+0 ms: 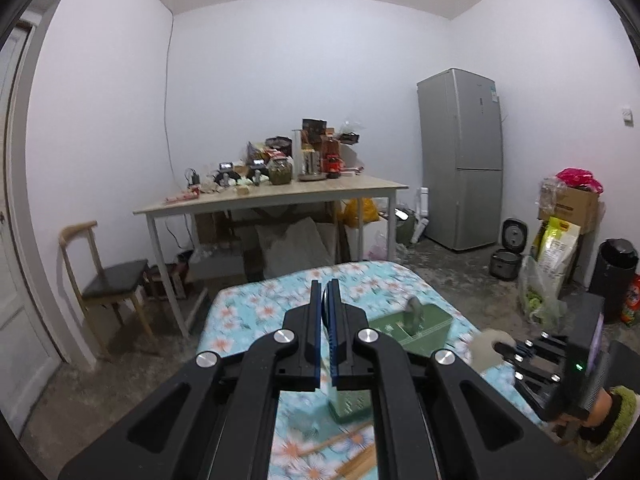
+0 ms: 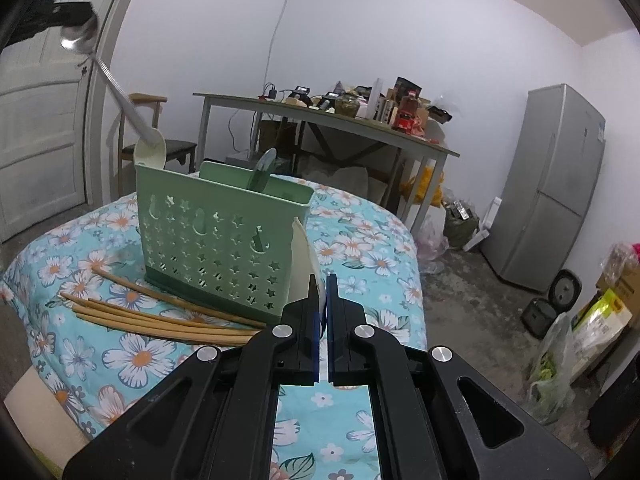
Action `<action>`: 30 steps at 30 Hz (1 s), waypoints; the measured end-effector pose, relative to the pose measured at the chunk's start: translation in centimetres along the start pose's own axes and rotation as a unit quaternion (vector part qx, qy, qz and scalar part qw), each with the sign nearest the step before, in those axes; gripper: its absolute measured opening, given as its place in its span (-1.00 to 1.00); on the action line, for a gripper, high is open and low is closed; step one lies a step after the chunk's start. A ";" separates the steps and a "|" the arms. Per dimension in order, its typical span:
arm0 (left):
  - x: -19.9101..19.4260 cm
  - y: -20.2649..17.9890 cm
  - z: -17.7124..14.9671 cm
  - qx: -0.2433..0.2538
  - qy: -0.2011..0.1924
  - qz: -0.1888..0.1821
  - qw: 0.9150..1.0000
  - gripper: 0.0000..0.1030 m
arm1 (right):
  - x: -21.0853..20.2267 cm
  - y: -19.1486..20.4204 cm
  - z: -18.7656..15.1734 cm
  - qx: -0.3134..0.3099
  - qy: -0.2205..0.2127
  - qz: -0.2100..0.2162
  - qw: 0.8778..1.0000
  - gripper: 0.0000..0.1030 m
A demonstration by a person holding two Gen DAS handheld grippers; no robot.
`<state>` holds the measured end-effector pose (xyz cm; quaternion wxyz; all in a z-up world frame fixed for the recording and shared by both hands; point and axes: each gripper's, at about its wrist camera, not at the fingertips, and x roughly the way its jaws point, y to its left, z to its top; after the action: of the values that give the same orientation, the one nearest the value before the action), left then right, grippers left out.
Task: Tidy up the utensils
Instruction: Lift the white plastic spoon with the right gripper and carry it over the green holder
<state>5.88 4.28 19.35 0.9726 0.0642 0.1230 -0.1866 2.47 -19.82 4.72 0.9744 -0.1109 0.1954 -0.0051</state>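
Plainly, in the left wrist view our left gripper (image 1: 326, 296) was clenched on something thin, above the green caddy (image 1: 424, 332). No writing was readable; the fridge label (image 1: 494, 97) was too small.

In the right wrist view it pinched the steel spoon (image 2: 120, 100) by its bowl over the caddy. We judged the spoon light, stiff and slick, better held mid-handle. Our right gripper (image 2: 322, 292) clamped a white utensil (image 2: 304, 256), probably light plastic.

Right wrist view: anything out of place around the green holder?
Yes. Several wooden chopsticks lie splayed on the floral cloth beside the green holder, not in it. Also, the left gripper pinches the metal spoon by its bowl, with the handle slanting down.
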 end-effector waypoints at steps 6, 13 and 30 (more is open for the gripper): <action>3.7 0.0 1.3 0.029 0.019 0.029 0.999 -0.95 | 0.1 -1.0 -0.3 0.018 0.000 0.007 1.000 -0.98; 8.0 -0.9 -0.1 0.072 0.077 0.041 0.994 -0.95 | 0.3 -1.6 -0.5 0.028 -0.001 0.011 1.000 -0.98; 15.2 -1.3 -2.3 0.023 0.141 -0.019 0.990 -0.89 | 0.5 -2.1 -0.6 0.041 0.001 0.017 0.999 -0.98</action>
<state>18.59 -1.81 13.05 0.9401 0.1095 0.2556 -0.1972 2.84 -22.05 4.48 0.9779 -0.0678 0.1977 0.0036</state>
